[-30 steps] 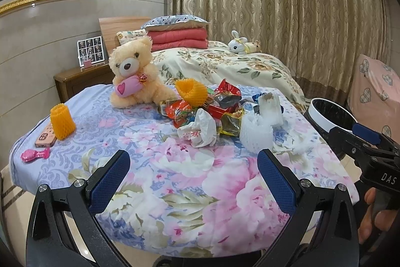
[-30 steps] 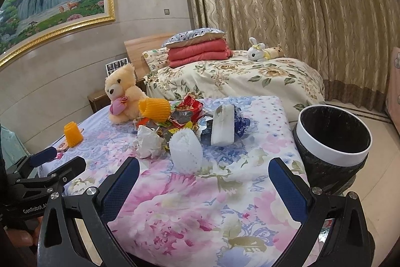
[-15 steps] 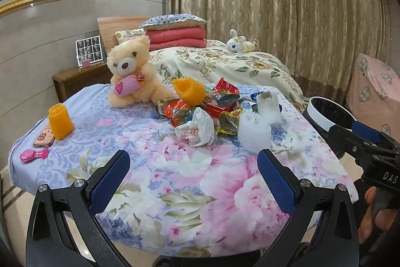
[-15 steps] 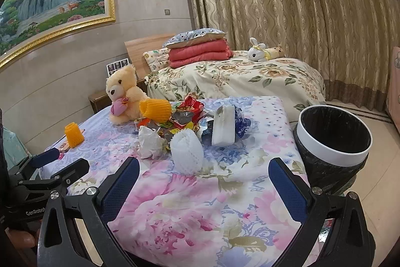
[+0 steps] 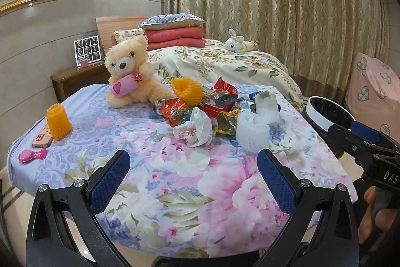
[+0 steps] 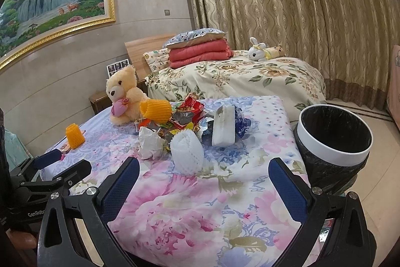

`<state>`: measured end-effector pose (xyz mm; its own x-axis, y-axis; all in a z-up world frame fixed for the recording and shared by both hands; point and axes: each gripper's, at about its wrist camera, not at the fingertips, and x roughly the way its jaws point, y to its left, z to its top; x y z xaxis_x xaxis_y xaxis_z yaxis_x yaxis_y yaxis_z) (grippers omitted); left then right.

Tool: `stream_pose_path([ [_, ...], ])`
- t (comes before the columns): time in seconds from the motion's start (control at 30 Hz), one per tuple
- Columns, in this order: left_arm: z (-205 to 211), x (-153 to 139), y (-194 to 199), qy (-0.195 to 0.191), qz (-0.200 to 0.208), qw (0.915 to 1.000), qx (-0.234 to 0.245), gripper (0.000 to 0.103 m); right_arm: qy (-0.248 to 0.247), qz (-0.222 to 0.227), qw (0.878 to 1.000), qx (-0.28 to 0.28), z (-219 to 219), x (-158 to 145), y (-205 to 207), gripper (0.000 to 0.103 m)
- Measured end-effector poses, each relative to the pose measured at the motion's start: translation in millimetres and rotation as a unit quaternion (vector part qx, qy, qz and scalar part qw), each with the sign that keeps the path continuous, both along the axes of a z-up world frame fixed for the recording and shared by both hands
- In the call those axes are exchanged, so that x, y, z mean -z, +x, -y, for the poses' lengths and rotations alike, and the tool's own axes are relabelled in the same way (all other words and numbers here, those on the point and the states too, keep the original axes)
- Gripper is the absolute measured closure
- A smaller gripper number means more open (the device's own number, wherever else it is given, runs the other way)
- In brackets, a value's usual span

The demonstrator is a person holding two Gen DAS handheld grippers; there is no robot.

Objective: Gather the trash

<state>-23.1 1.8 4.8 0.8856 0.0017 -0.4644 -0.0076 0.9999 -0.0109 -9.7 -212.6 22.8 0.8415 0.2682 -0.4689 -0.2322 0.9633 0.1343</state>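
A heap of trash lies mid-table on the floral cloth (image 5: pixel 175 174): a white foam fruit net (image 5: pixel 251 133), crumpled white paper (image 5: pixel 197 128), red snack wrappers (image 5: pixel 175 111), an orange foam net (image 5: pixel 186 89) and a white foam block (image 5: pixel 267 105). The same heap shows in the right wrist view, with the white net (image 6: pixel 186 153) nearest. A black-lined white-rimmed bin (image 6: pixel 333 139) stands on the floor right of the table. My left gripper (image 5: pixel 193 178) is open and empty near the table's front edge. My right gripper (image 6: pixel 203 190) is open and empty, short of the white net.
A teddy bear (image 5: pixel 130 71) sits behind the heap. A second orange net (image 5: pixel 58 120), a phone (image 5: pixel 42 137) and a pink wrapper (image 5: pixel 31 155) lie at the table's left end. A bed (image 6: pixel 237 76) stands behind. A nightstand (image 5: pixel 75 79) stands by the wall.
Both grippers have edged slightly forward toward the heap. Nothing on the table has moved.
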Motion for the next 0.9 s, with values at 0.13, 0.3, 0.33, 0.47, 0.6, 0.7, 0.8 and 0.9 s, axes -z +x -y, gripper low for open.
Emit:
stream_pose_path([
  [0.13, 1.5, 0.2, 1.8, 0.0, -0.001, 1.0, 0.002, 0.0, 0.002, 0.0, 1.0, 0.0, 0.0, -0.3, 0.1, 0.0],
  [0.3, 2.4, 0.4, 3.3, 0.0, -0.002, 1.0, 0.004, 0.0, 0.003, -0.001, 1.0, 0.001, -0.2, -0.2, 0.1, 0.0],
  [0.33, 2.6, 0.5, 3.4, -0.001, -0.002, 1.0, 0.004, 0.0, 0.002, -0.001, 1.0, 0.001, -0.5, -0.2, 0.4, 0.0],
  [0.47, 1.3, 2.0, 5.2, -0.004, -0.006, 1.0, 0.006, 0.0, 0.007, -0.008, 1.0, 0.0, -0.9, 0.3, 2.7, 0.0],
  [0.6, -3.5, 5.7, 9.1, -0.011, -0.015, 0.9998, 0.006, 0.0, 0.011, -0.015, 1.0, -0.001, -2.0, 2.2, 7.0, 0.0],
  [0.7, -7.9, 8.5, 14.2, -0.017, -0.023, 0.9996, 0.005, 0.0, 0.014, -0.026, 1.0, -0.004, -0.4, 6.3, 13.4, 0.0],
  [0.8, -12.1, 12.3, 23.0, -0.021, -0.034, 0.9992, 0.004, 0.0, 0.023, -0.044, 0.999, -0.006, 1.5, 12.8, 22.1, 0.0],
  [0.9, -14.0, 17.7, 34.5, -0.018, -0.047, 0.9987, 0.003, 0.0, 0.025, -0.062, 0.998, -0.007, 0.4, 20.4, 31.9, 0.0],
])
